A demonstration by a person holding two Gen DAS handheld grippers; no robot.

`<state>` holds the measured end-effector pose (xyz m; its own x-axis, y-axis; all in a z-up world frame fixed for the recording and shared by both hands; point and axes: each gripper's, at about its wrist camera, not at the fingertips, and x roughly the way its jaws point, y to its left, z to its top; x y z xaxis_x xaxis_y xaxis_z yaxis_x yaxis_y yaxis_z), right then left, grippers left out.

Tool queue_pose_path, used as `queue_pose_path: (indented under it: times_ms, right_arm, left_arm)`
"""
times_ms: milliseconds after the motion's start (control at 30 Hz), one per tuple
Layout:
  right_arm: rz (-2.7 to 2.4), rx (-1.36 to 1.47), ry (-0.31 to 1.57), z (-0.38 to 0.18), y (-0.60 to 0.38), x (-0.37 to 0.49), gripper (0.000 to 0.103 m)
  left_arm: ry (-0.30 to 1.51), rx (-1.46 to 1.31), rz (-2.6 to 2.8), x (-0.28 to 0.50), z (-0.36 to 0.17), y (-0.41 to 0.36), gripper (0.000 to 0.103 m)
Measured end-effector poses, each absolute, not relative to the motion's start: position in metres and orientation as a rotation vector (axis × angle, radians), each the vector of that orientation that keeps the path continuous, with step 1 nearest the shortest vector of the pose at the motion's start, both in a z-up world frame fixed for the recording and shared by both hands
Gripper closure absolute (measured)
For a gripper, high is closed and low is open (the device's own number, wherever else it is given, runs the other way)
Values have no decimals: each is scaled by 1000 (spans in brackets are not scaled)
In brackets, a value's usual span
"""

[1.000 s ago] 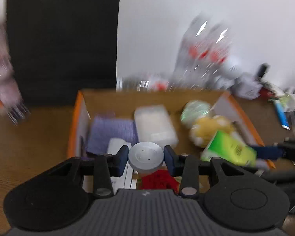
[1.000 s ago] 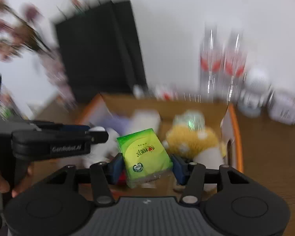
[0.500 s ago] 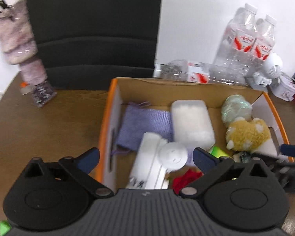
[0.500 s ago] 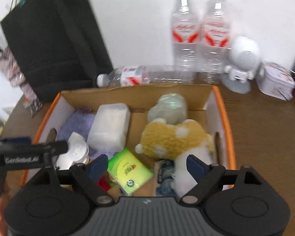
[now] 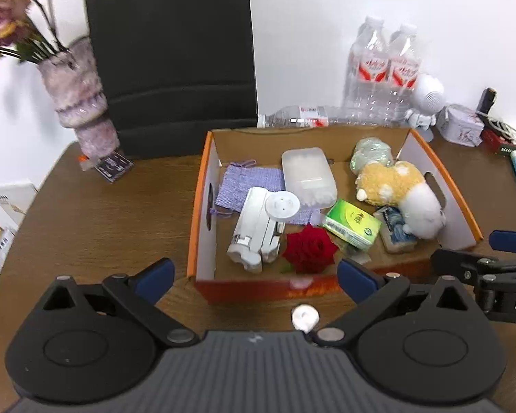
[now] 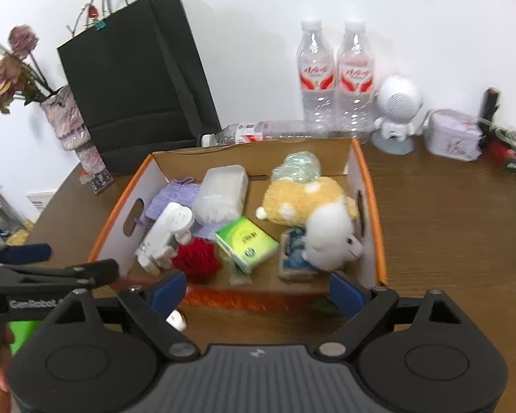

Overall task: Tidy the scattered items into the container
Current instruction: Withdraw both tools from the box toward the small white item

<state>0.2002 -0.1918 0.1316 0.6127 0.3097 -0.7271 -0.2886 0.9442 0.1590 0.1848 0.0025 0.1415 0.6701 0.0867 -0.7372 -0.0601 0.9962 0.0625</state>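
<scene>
Brown wooden tabletop (image 5: 96, 220) seen; orange-rimmed cardboard box (image 5: 197, 213) ahead of left claw (image 5: 254, 272) – white round disc (image 5: 281, 205) released inside. Right claw (image 6: 257, 287) jaws just widened – green tissue pack (image 6: 247, 243) dropped; both claws empty, withdrawn.

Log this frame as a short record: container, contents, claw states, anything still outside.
container: cardboard box, orange-edged, on wooden table
contents: green tissue pack, red rose, white round disc, plush toy
left claw: open, empty, jaws just opened
right claw: open, empty, jaws just opened
outside box: small white item on the table before the box
</scene>
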Motion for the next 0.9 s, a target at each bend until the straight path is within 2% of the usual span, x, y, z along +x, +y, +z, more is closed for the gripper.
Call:
queue_pose_path:
  times_ms: [167,367,600,700,900]
  right_arm:
    - [421,37,669,105,-204,103,9]
    - [343,18,632,34,-207,28,8]
    - [323,-73,597,5,-199,2,7]
    - [337,-70,612,4,-197,1,1]
    - [319,-59,665,-3,-198,3,0]
  left_arm:
    - [583,51,9,86,113,-7,0]
    - [569,23,25,12,48,2,0]
    - [610,-27,41,-10,18,17,0]
    - [617,-15,58,-11,13,16,0]
    - [644,5,41,-9,6,9,0]
